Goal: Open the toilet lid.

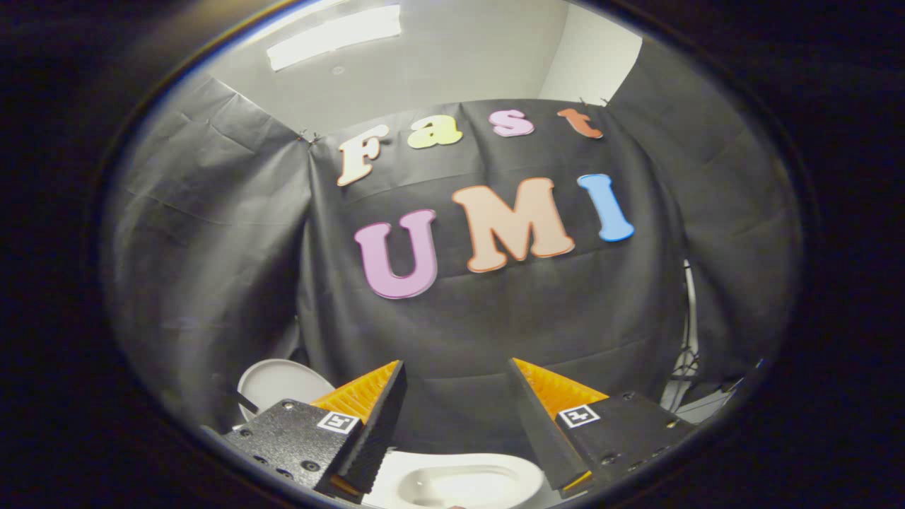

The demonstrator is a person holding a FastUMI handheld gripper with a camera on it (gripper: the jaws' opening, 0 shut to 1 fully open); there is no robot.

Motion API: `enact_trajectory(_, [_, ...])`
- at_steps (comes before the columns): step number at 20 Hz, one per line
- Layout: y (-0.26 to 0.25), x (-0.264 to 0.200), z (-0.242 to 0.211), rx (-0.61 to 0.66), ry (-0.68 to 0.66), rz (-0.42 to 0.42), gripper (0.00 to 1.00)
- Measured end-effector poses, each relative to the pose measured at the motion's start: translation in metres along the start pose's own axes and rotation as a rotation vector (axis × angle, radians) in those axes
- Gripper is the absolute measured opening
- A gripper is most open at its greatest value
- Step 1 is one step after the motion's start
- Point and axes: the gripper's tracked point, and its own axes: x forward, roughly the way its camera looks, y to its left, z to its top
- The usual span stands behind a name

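Black cloth walls back the booth. Our gripper (456,396) has its fingers spread, nothing btwn them. We see the toilet bowl (459,484) white below them and a white disc, prob. the toilet lid (279,385) (hard to confirm), left of the left finger. We judge it's the approach step; next we drop toward that lid's edge.

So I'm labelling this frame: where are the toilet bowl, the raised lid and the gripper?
toilet bowl (459,484): gripper view, on the white inner basin between the fingers.
raised lid (279,385): gripper view, on its white face.
gripper (456,367): gripper view, midway between the open fingertips.
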Motion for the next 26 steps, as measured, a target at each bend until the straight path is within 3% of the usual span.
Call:
enact_trajectory(7, [-0.105, -0.055, 0.000, -0.026, -0.008, -0.144, 0.87])
enact_trajectory(16, [-0.156, -0.071, -0.028, -0.087, 0.044, -0.172, 0.87])
enact_trajectory(26, [-0.172, -0.073, -0.064, -0.064, 0.097, -0.173, 0.86])
